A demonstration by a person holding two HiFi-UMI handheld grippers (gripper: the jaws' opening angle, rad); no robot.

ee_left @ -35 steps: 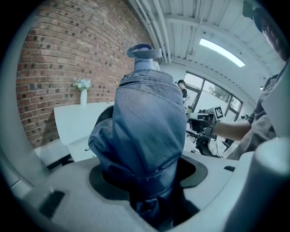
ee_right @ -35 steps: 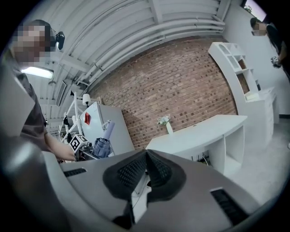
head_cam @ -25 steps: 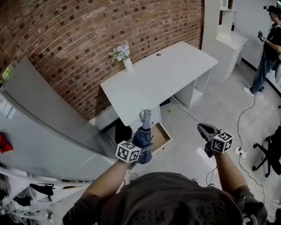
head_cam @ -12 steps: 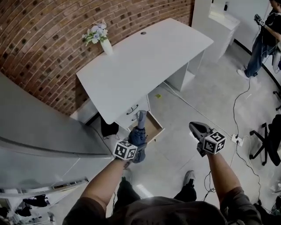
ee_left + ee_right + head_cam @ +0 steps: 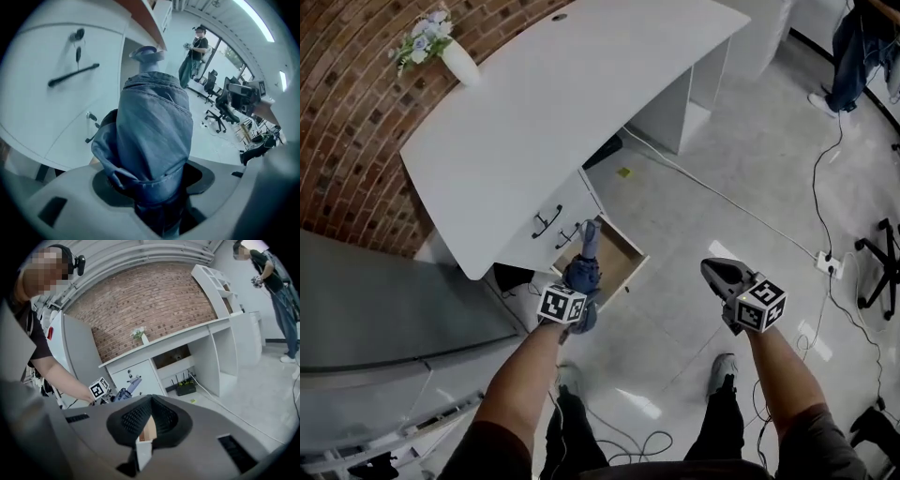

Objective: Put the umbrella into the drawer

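Nearest the camera, on the near side of the open white drawer (image 5: 622,255), 2 bare forearms each carry a grey two-jaw tool. The left gripper (image 5: 578,294) hangs just short of the drawer's front edge. Its jaws are clamped wide around the lower body of a folded blue fabric umbrella (image 5: 581,274), and loose folds bulge out above the pads in the left gripper view (image 5: 154,187). The umbrella's grey-blue handle end (image 5: 589,234) leads, reaching over the drawer's pale wood floor, so the umbrella is above the drawer but not yet in it. Well to the right of the drawer, the right gripper (image 5: 712,272) is over bare floor. Its ribbed black pads are pressed together with nothing between them, as the right gripper view (image 5: 149,418) shows.

Directly above the drawer, 2 closed white drawer fronts with black handles (image 5: 546,221) sit under the lip of the long white desk (image 5: 572,84). Beyond the drawer, at the desk's far corner, a white vase of pale flowers (image 5: 455,61) stands against the red brick wall (image 5: 347,141). Far right of the drawer, another person's legs (image 5: 858,47) and floor cables (image 5: 825,187) show.

Several things could go wrong, as I judge it:
- The leading handle may strike the closed front above or the drawer's back wall, because the opening is shallow.
- Letting go early would leave the umbrella lying across the rim.
- Slack fabric could snag on that rim.
- A knock could push the drawer shut, since the right gripper is too far off to steady it.
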